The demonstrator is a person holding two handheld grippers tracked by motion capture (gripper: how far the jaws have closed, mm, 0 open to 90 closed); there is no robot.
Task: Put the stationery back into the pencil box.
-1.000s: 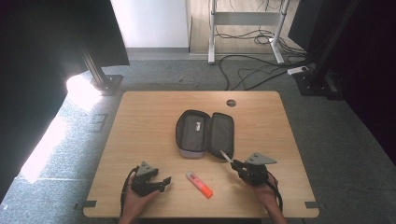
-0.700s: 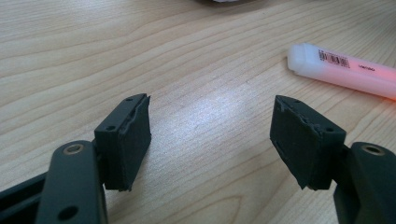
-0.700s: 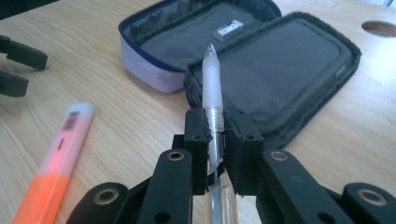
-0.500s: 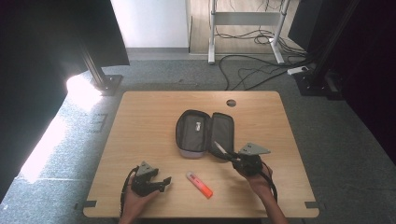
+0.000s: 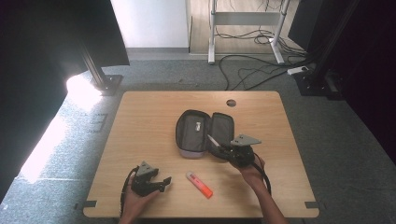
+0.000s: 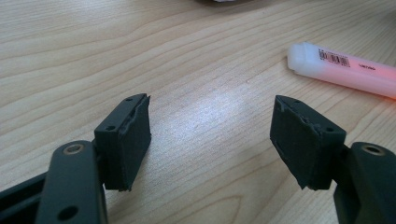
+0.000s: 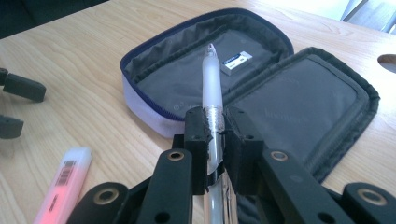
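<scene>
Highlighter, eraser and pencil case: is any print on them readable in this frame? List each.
Highlighter: a barcode and a line of small print, too blurred to read.
Eraser in the pencil case: dark lettering on its sleeve, too small to read.
Pencil case lining: faint embossed wording, illegible.
Pen in the right gripper: no text visible.

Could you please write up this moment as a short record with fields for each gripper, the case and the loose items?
left gripper: open, holds nothing, low over the table
right gripper: shut on pen, tip pointing over the case
pencil case: unzipped, lying open flat mid-table
eraser: inside the case's deep half
highlighter: orange, lying loose between the two grippers, outside the case
</scene>
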